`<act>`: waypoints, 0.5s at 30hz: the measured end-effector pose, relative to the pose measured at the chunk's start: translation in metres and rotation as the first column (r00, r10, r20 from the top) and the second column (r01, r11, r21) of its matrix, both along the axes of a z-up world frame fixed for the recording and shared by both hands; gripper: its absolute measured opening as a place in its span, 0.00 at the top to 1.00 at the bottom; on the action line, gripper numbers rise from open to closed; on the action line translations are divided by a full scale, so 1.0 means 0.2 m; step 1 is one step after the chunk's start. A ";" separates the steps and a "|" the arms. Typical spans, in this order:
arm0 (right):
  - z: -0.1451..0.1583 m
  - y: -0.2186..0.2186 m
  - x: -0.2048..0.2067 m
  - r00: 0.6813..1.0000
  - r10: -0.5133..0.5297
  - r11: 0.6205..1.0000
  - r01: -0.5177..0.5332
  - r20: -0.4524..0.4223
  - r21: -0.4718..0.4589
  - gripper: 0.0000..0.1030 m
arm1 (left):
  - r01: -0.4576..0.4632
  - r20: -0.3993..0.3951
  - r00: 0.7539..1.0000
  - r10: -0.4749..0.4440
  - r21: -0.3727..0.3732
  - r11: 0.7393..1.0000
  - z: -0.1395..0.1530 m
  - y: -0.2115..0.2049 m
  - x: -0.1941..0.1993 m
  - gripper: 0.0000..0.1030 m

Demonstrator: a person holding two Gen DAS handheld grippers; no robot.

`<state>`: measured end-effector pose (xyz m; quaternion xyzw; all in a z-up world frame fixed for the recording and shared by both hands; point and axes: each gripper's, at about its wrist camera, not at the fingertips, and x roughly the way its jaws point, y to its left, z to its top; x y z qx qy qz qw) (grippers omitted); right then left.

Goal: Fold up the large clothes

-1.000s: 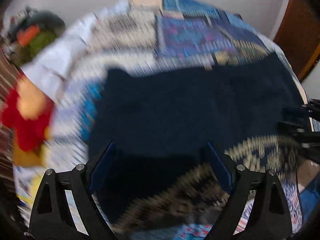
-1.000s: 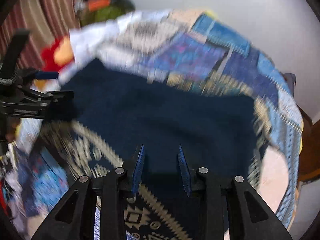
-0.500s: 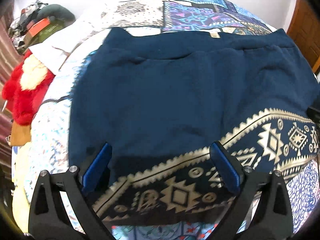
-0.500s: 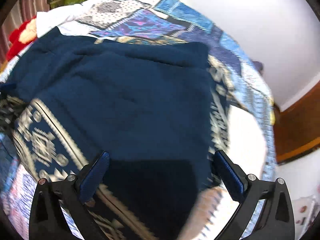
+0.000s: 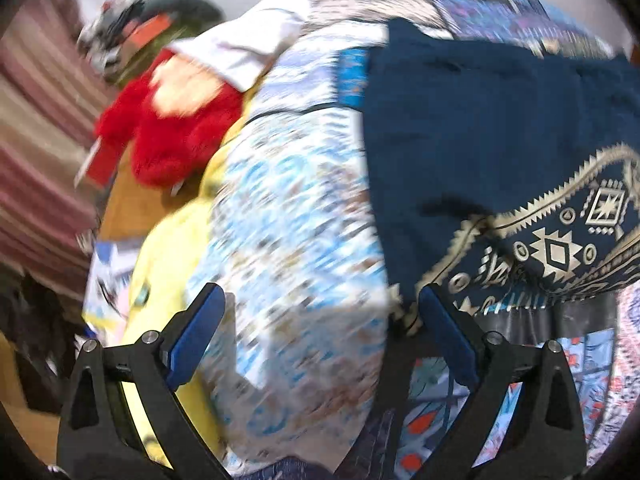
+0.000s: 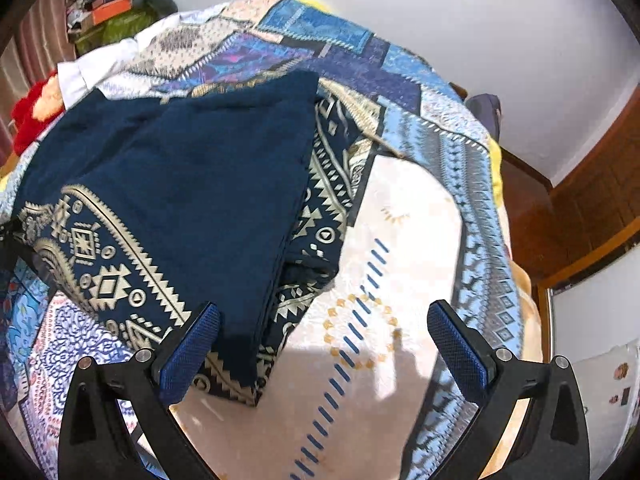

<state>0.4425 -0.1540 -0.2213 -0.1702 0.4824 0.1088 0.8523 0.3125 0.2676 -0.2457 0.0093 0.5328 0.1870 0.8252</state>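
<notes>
Both grippers have swung outward off the navy patterned garment (image 6: 192, 184), which lies folded on the patchwork bedspread (image 6: 452, 152). Left gripper (image 5: 320, 332) gapes wide and empty, garment at right of its frame. Right gripper (image 6: 324, 344) spread wide too, empty, the fold's long edge running from its left finger toward upper centre.

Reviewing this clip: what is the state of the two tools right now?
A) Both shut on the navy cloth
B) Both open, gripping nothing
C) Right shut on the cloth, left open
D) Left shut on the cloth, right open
B: the left tool and right tool both show fingers spread wide, with the navy garment lying free on the quilt.
</notes>
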 end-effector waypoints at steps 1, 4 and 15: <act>0.02 0.00 -0.02 1.000 -0.002 1.000 0.002 0.007 0.005 0.00 | -0.021 0.015 1.000 0.021 -0.013 1.000 0.02 0.02 -0.02 0.03; 0.10 0.00 -0.06 0.999 0.005 0.999 -0.006 0.039 0.037 0.00 | -0.088 0.084 0.992 0.092 -0.046 0.995 0.11 0.07 -0.12 0.04; 0.17 0.41 -0.06 0.991 0.134 0.958 -0.130 0.002 0.255 0.00 | -0.046 0.164 0.981 0.102 -0.311 0.949 0.14 -0.16 -0.14 0.04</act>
